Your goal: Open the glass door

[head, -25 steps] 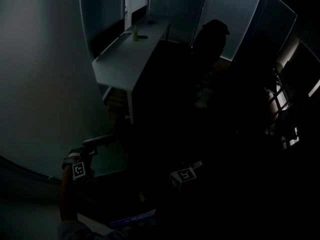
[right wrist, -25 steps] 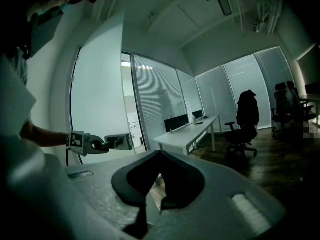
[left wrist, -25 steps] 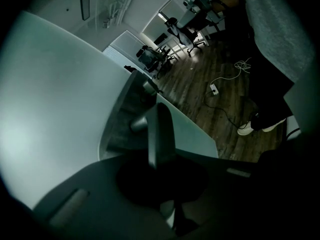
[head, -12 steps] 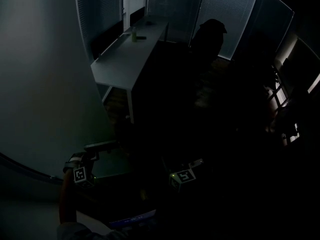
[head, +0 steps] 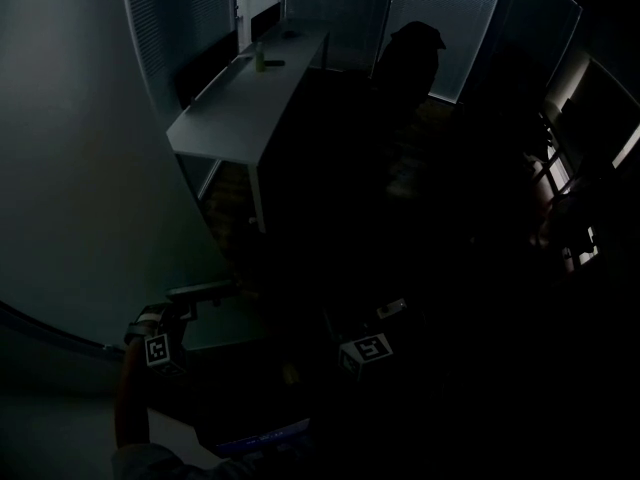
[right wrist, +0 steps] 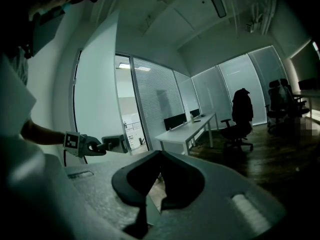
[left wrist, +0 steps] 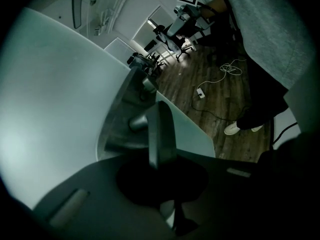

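Observation:
The room is dark. The glass door is a pale frosted panel at the left of the head view. Its flat metal handle runs up from between the jaws of my left gripper, which is shut on it. In the head view the left gripper reaches to the door's edge. The right gripper view shows it from the side, against the panel. My right gripper is shut with nothing in it, away from the door; only its marker cube shows clearly in the head view.
A long white desk with a small bottle stands along the blinded windows. A chair with a jacket over it stands beside it. More office chairs are at the right. A cable lies on the wood floor.
The desk and windows have slid up and to the left in the head view. Both grippers keep about the same place in the picture, the left still on the handle.

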`<state>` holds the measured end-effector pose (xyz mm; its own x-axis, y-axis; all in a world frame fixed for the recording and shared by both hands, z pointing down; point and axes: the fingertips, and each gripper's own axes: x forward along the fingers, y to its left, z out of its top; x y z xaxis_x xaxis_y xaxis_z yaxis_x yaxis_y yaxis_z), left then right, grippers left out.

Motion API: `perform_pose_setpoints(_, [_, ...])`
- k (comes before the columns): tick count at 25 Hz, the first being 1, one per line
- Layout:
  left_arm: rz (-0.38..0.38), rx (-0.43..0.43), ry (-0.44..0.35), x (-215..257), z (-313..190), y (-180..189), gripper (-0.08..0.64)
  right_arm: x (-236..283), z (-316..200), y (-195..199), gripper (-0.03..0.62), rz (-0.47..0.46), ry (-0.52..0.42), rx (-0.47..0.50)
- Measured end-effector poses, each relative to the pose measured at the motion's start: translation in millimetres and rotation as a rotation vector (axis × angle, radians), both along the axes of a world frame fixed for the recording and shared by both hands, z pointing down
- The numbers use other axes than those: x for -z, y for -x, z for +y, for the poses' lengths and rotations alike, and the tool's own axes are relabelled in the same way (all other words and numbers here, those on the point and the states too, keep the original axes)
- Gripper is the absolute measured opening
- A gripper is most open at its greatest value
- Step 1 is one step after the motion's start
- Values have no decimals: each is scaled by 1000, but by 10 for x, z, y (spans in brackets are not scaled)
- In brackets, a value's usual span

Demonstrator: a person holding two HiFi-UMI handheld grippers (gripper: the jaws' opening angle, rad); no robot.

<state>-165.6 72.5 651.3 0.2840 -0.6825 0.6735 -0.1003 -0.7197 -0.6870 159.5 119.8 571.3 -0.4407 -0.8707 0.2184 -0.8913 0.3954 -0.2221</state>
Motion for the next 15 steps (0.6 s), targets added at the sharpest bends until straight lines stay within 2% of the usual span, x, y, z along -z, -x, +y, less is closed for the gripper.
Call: perform_pose_setpoints(15, [-27, -62, 4, -13, 488, 27, 2, 18, 490, 31, 2, -1, -16, -34])
